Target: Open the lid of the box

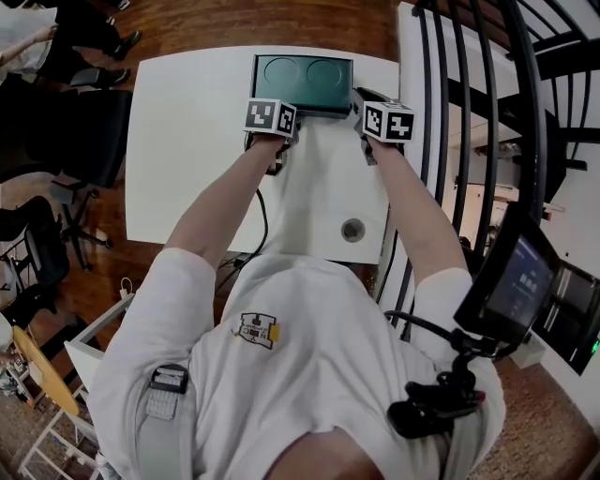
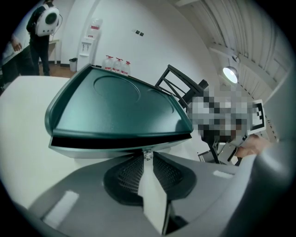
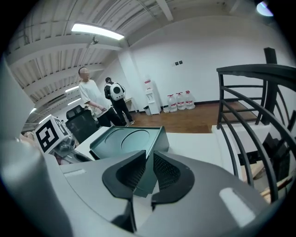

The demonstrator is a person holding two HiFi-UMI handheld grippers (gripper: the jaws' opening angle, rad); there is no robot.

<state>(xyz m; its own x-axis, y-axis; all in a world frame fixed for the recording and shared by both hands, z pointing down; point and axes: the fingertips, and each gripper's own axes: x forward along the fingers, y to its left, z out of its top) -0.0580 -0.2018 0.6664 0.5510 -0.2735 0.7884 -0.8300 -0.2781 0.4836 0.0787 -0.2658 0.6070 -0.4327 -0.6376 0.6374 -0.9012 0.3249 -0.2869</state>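
White rectangular table (image 1: 187, 141) on brown wood floor (image 1: 281, 23), black metal railing (image 3: 259, 69) right, black office chair (image 1: 94, 141) left, white walls (image 3: 208, 60), fluorescent ceiling strip (image 3: 97, 31) lit.

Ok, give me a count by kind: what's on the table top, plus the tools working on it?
green box: 1
tools: 2 (left tool, right tool)
white table: 1
Total: 4

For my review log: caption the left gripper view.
Left gripper pinching the small metal catch at the front of the green box on a white table.
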